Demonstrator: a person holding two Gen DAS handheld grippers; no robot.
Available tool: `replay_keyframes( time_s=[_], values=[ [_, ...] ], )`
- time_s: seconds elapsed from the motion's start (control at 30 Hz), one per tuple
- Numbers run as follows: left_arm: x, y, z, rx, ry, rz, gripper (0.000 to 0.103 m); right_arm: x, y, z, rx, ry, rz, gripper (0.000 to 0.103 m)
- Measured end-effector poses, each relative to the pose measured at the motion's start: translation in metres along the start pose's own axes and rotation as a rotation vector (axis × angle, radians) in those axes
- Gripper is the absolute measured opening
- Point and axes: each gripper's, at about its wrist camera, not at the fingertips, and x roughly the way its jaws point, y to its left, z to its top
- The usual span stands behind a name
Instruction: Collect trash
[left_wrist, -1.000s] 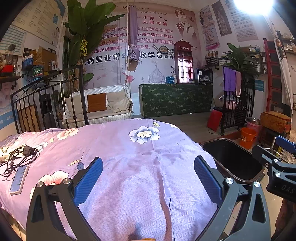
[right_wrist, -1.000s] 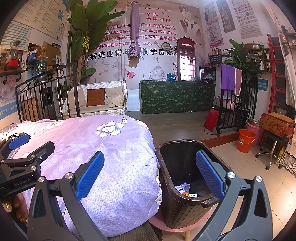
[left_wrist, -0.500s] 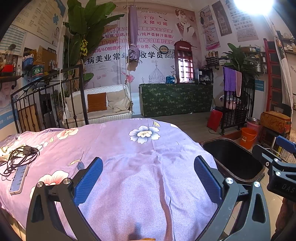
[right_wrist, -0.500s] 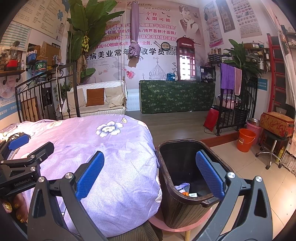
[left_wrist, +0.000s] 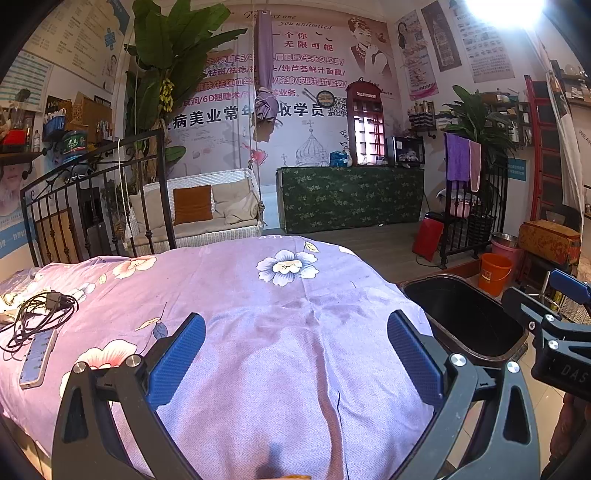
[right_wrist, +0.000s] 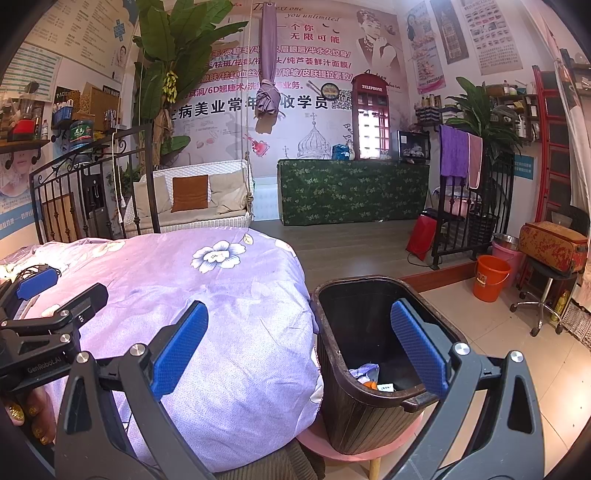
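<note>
Brown bin (right_wrist: 373, 413) beside purple bedspread (right_wrist: 221, 314)

**Lilac florals, dark bin, blue pads**

The bedspread (left_wrist: 258, 332) is lilac, printed with white-blue and pink flowers. The trash bin (right_wrist: 369, 417) is dark brown with ribbed walls, on a pink stool (right_wrist: 354, 448). Both tongs carry blue textured pads (right_wrist: 181, 347) on black frames. A bucket (right_wrist: 493, 277) is orange; the counter (left_wrist: 351, 197) wears green leaf-print cloth.

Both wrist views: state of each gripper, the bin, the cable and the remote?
left gripper: open, empty, above the bedspread.
right gripper: open, empty, over the bin's rim.
trash bin: upright, no lid, some trash at the bottom.
black cable: tangled, lying on the bedspread.
remote: flat beside the cable.
</note>
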Motion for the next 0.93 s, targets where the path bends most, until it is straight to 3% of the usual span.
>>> replay_keyframes(
  time_s=[0.93],
  values=[
    [0.0000,-0.0011,-0.0033,0.006,-0.003,-0.005,0.098,0.0006,-0.0012,-0.0015,0.000,0.005,0.000,0.098]
  ],
)
